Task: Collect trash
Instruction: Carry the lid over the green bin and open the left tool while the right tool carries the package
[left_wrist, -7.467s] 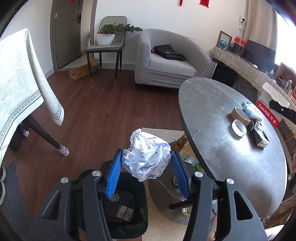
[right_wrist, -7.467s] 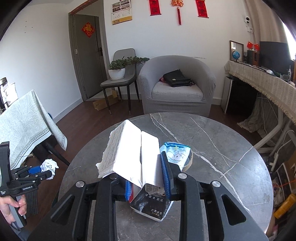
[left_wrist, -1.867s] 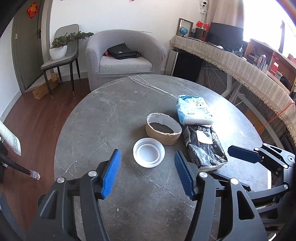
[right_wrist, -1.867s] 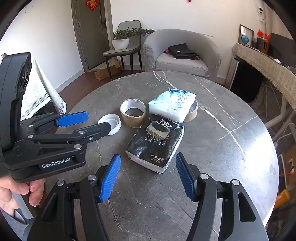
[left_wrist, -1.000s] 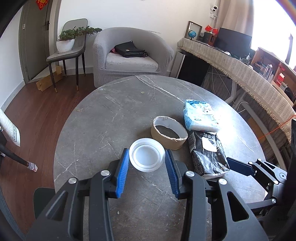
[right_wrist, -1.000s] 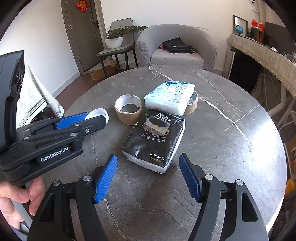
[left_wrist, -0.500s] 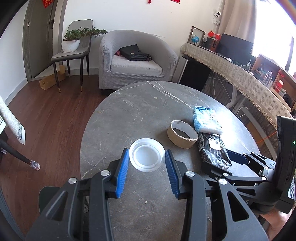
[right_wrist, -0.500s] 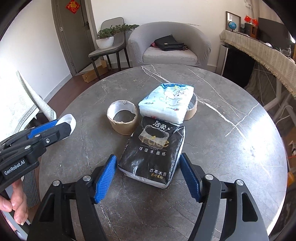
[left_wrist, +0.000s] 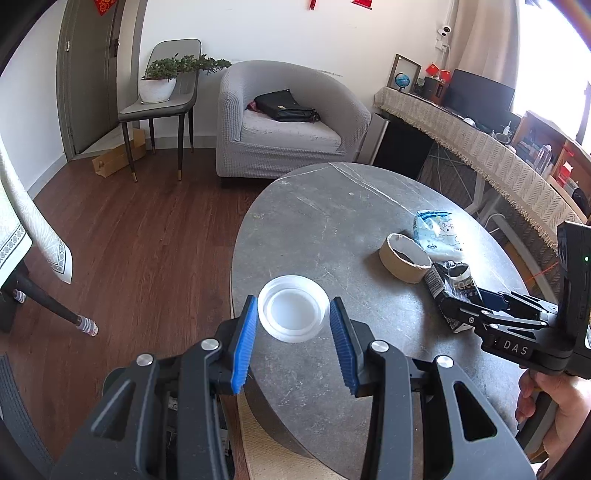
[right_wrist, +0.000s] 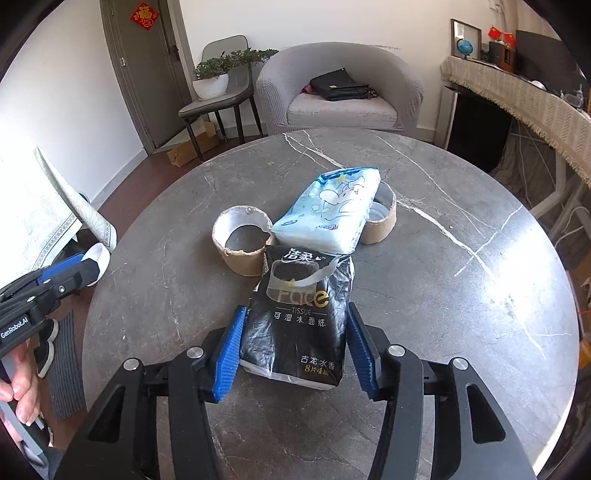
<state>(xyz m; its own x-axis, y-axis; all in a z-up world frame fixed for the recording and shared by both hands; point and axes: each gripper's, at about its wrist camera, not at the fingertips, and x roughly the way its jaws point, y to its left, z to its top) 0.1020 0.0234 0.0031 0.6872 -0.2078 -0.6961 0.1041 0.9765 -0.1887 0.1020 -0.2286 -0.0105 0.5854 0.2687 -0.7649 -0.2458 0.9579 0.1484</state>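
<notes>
My left gripper (left_wrist: 293, 319) is shut on a white plastic lid (left_wrist: 293, 313) and holds it above the left edge of the round grey marble table (left_wrist: 332, 221). It also shows in the right wrist view (right_wrist: 98, 260), off the table's left edge. My right gripper (right_wrist: 293, 334) is open, its jaws on either side of a black tissue pack (right_wrist: 301, 315) lying on the table (right_wrist: 424, 295). Behind the pack lie a cardboard tape ring (right_wrist: 242, 245), a light blue tissue pack (right_wrist: 332, 218) and a second ring (right_wrist: 382, 218) under it.
A grey armchair (right_wrist: 340, 92) with a black bag stands behind the table, a chair with a potted plant (right_wrist: 218, 85) to its left. A cloth-covered table (left_wrist: 22, 229) is at the left over wood floor. A draped desk (right_wrist: 524, 96) runs along the right.
My left gripper closed on the white lid, lifted it and carried it left off the table. My right gripper moved forward so its open jaws straddle the black tissue pack.
</notes>
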